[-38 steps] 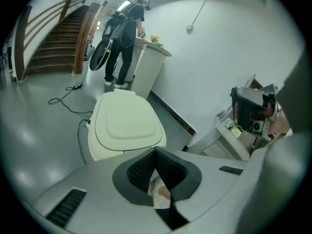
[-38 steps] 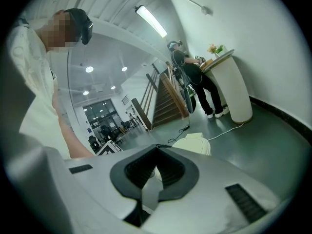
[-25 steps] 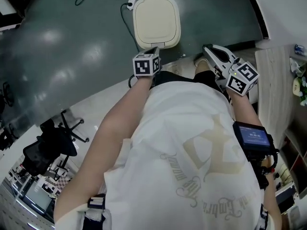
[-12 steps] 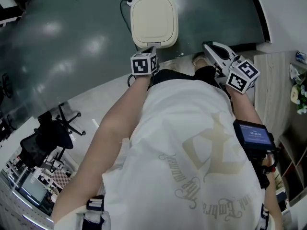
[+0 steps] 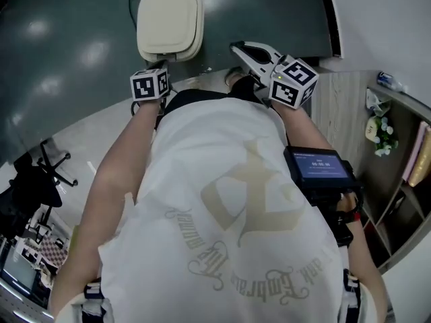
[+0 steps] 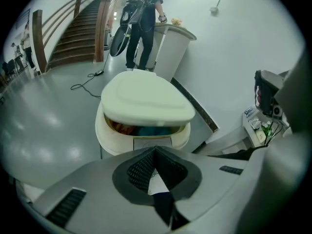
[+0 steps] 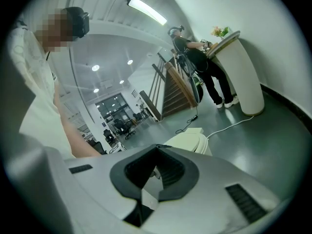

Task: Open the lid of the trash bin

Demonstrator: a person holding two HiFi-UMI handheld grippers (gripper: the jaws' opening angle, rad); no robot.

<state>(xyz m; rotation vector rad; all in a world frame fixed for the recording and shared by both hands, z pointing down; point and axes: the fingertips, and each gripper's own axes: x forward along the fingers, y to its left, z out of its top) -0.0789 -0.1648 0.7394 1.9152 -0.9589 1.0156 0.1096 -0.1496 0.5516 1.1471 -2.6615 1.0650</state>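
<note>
Holds the left gripper [image 6: 155,150] closed and empty, aimed at the trash bin [image 6: 109,133] just ahead of its tips — probably to reach the front edge of the lid [image 6: 146,99], with a small gap under it. Holds the right gripper [image 7: 156,147] closed too, empty, off to the side — likely just waiting, bin farther beyond its tips.

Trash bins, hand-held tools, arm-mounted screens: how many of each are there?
Trash bin: 1
Hand-held tools: 2 (left tool, right tool)
Arm-mounted screen: 1
Total: 4
</note>
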